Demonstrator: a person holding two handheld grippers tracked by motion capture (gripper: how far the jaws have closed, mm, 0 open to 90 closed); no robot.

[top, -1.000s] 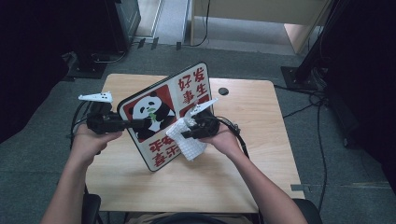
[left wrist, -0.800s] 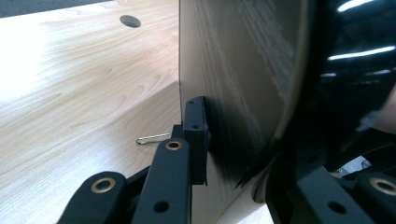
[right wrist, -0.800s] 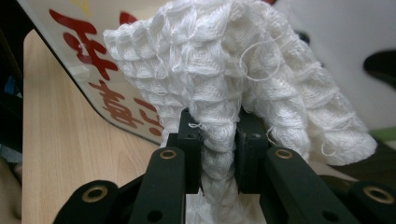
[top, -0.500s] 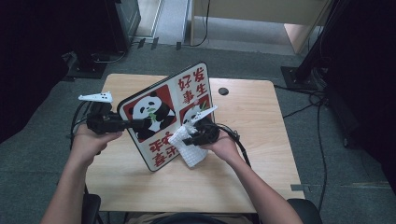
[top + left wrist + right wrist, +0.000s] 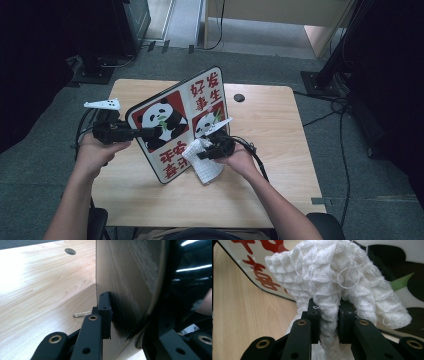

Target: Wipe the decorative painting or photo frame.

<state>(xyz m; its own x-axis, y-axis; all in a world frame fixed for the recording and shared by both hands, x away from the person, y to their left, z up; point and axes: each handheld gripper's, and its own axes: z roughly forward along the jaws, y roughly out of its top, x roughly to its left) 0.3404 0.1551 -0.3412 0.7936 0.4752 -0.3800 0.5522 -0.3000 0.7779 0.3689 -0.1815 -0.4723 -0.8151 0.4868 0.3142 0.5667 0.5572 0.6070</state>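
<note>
While the left gripper (image 5: 137, 133) clamps the left edge of the glossy panda-printed sign board with red characters (image 5: 180, 122), its jaws shut on the panel's rim, the right gripper (image 5: 205, 152) presses a white waffle-knit cloth (image 5: 204, 162) against the lower printed face. That right claw is closed tight on a bunched fold of the cloth, and the right gripper view shows the fabric (image 5: 337, 285) squeezed between the two black jaws, ballooning out above them and touching the board's surface.

Judging by this, we're in the wiping step: one hand steadies, the other scrubs. The board stands on its lower edge near the middle of the light wooden table (image 5: 280, 130), propped up and leaning away from the person, printed side toward the camera. Its long axis runs diagonally, from the near-left part of the table up toward the far edge, with the top corner pointing at the far side where a small dark hole (image 5: 239, 97) sits.

Next move, I'd say, calls for dragging the cloth across the print with steady pressure, while the left grip holds firm so the board doesn't tip or skid along the wood.
</note>
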